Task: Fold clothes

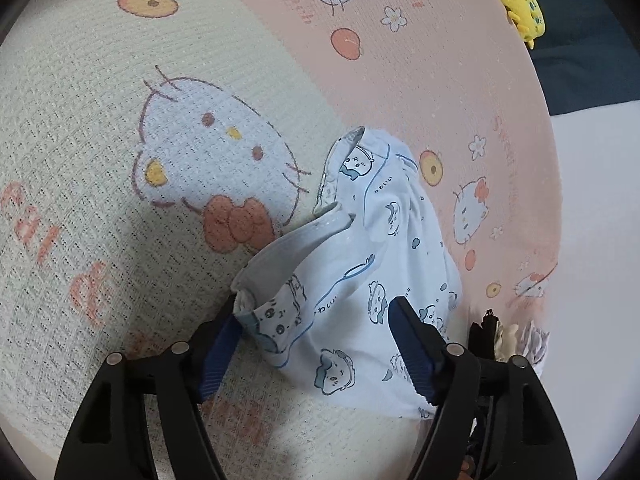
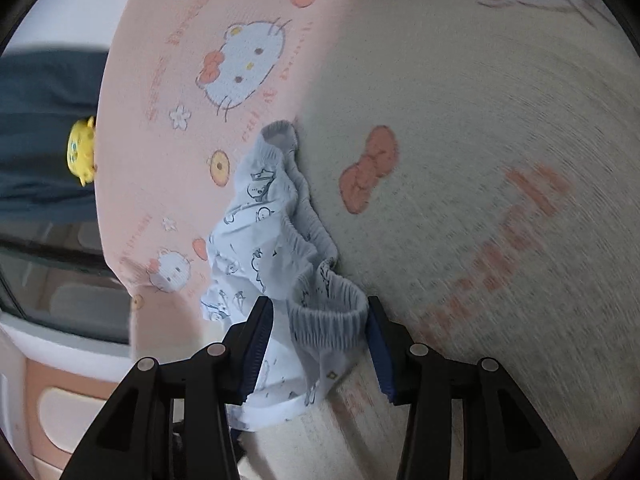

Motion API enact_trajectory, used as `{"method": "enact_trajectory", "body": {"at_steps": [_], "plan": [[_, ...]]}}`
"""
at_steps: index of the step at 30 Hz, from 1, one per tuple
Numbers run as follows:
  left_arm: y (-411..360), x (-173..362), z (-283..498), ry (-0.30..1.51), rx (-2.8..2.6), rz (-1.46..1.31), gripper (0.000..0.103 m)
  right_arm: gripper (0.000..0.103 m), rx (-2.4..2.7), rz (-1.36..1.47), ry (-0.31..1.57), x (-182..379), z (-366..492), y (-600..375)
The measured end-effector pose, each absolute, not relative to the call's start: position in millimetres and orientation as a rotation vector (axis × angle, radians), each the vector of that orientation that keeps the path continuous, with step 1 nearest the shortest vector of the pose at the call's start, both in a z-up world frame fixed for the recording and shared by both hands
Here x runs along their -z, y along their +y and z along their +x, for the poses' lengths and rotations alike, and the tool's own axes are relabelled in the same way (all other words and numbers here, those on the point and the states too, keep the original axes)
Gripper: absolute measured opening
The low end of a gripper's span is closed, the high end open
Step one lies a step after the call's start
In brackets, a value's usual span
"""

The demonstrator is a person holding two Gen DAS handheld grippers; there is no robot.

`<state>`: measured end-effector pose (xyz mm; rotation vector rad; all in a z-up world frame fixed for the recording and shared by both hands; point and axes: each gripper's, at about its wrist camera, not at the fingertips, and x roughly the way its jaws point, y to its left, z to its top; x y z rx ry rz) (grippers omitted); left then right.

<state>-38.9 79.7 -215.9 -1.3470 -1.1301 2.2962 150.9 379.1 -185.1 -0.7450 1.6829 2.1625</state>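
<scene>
A small white garment [image 1: 360,248] printed with blue cartoon figures lies bunched on a Hello Kitty blanket [image 1: 120,160]. My left gripper [image 1: 316,308] is open and low over it. Its left finger touches a grey-lined cuff [image 1: 280,248], and its right finger rests on the cloth. In the right wrist view the same garment [image 2: 260,220] runs away from me, grey elastic waistband [image 2: 328,320] nearest. My right gripper [image 2: 318,316] is partly open, and the waistband spans the gap, touching both fingers. Some cloth hangs below its left finger.
The blanket [image 2: 460,160] is cream on one half and pink on the other. A yellow plush toy [image 1: 520,10] [image 2: 82,152] sits at its pink edge on dark blue fabric [image 1: 592,40]. A black item and pale frilly cloth [image 1: 504,336] lie beside my left gripper.
</scene>
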Motion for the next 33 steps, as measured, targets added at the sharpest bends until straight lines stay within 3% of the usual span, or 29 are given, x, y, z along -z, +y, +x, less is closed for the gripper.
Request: {"method": "enact_trajectory", "body": {"at_steps": [5, 12, 13, 15, 16, 17, 19, 22, 25, 33], "plan": [[80, 217, -41, -1.149, -2.319, -1.316, 0.072, 0.045, -2.205, -0.752, 1.592, 181, 140, 375], [96, 212, -44, -0.988, -2.444, -1.292, 0.071, 0.029, -2.204, -0.785, 1.448, 179, 132, 374], [101, 210, -44, -0.924, -2.479, -1.292, 0.069, 0.028, -2.207, -0.801, 1.409, 177, 131, 372], [117, 207, -42, -0.679, -2.618, -1.328, 0.049, 0.027, -2.211, -0.832, 1.329, 172, 127, 370], [126, 205, -41, -0.551, -2.679, -1.342, 0.031, 0.026, -2.215, -0.857, 1.268, 169, 124, 367], [133, 205, -40, -0.426, -2.722, -1.356, 0.02, 0.024, -2.217, -0.883, 1.205, 166, 121, 364], [145, 203, -39, -0.238, -2.756, -1.361, 0.013, 0.02, -2.223, -0.945, 1.052, 160, 115, 353], [153, 199, -40, -0.154, -2.753, -1.372, 0.009, 0.016, -2.236, -1.021, 0.847, 152, 108, 338], [152, 197, -46, -0.201, -2.739, -1.415, 0.008, 0.014, -2.272, -1.04, 0.719, 142, 108, 323], [154, 181, -43, -0.171, -2.748, -1.381, 0.008, 0.013, -2.307, -0.992, 0.711, 116, 124, 321]]}}
